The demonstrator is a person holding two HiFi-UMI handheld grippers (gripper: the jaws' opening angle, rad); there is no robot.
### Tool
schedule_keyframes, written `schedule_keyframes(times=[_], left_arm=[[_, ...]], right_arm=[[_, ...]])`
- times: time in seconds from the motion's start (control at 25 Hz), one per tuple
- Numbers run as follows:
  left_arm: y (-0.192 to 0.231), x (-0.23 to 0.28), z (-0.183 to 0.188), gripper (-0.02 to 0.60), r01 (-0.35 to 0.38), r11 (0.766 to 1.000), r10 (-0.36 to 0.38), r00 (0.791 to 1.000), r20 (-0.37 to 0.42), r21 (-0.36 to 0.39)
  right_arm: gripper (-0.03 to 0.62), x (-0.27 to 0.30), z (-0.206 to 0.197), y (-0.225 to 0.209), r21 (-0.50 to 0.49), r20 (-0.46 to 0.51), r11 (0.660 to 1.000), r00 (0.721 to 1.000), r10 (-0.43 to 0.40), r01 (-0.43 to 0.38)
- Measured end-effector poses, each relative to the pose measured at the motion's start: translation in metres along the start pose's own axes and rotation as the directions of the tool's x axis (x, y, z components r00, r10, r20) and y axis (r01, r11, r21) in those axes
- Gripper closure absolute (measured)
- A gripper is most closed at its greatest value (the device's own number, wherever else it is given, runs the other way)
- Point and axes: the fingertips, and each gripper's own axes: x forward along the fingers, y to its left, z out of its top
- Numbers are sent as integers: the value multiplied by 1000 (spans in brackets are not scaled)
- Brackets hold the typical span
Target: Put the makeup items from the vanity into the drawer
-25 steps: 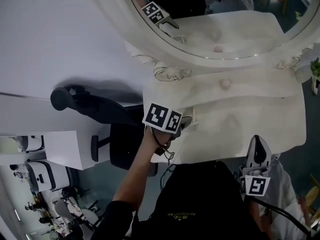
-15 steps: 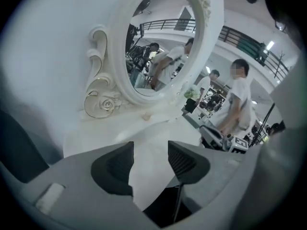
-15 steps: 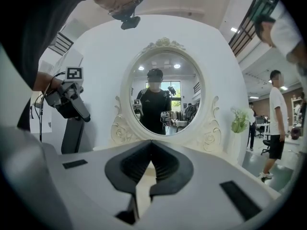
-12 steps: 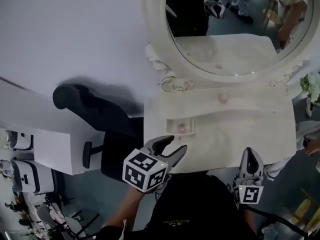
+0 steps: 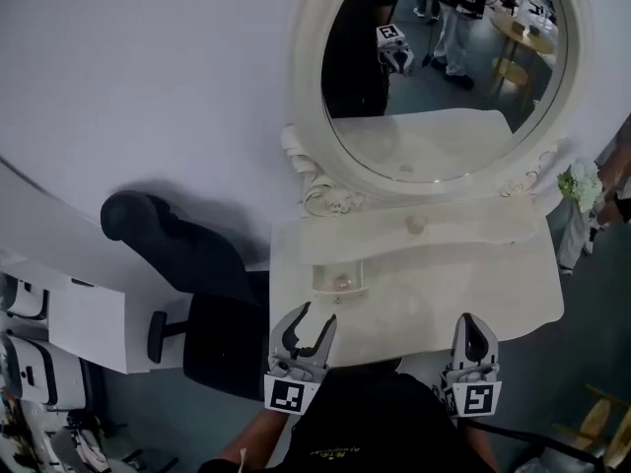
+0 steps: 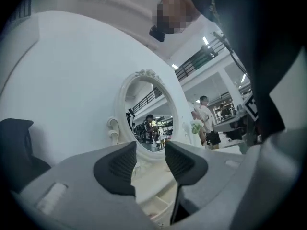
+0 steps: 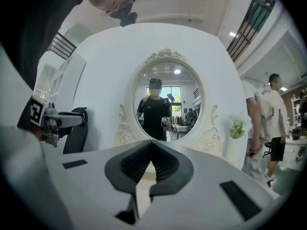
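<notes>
Makeup item [image 5: 340, 282] in open drawer [image 5: 316, 279]. Left gripper [image 5: 317, 314] level at front edge of vanity [image 5: 473, 274], half spread, just closing on nothing. Right gripper [image 5: 471, 321] pressed together, empty.

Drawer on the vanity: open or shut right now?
Open. The head view looks down into the drawer: its inside is exposed, and a small pinkish item lies in it.
</notes>
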Motion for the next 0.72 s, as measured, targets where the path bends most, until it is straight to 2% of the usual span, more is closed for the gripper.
schedule_keyframes(times=[0.12, 0.24, 0.32, 0.4, 0.64, 0.72], left_arm=[[-15, -6, -12, 385, 0, 1000, 0, 1000, 10, 1], [-28, -10, -23, 388, 29, 1000, -29, 999, -28, -4], [-31, -8, -15, 398, 48, 998, -47, 999, -6, 47], [-28, 4, 1, 417, 54, 992, -61, 996, 65, 111], [-26, 15, 5, 453, 21, 999, -23, 998, 63, 38], [-23, 17, 2, 506, 5, 999, -7, 999, 48, 46]], right_arm=[[592, -7, 3, 0, 0, 9, 1000, 1000, -10, 10], [592, -17, 3, 0, 5, 4, 1000, 1000, -16, 16], [592, -22, 5, -1, 8, 7, 1000, 1000, -18, 17], [592, -21, 7, -3, 9, 18, 1000, 1000, -21, 21], [592, -22, 6, -1, 10, 25, 1000, 1000, -18, 17], [592, -21, 5, 1, 24, 22, 1000, 1000, -20, 20]])
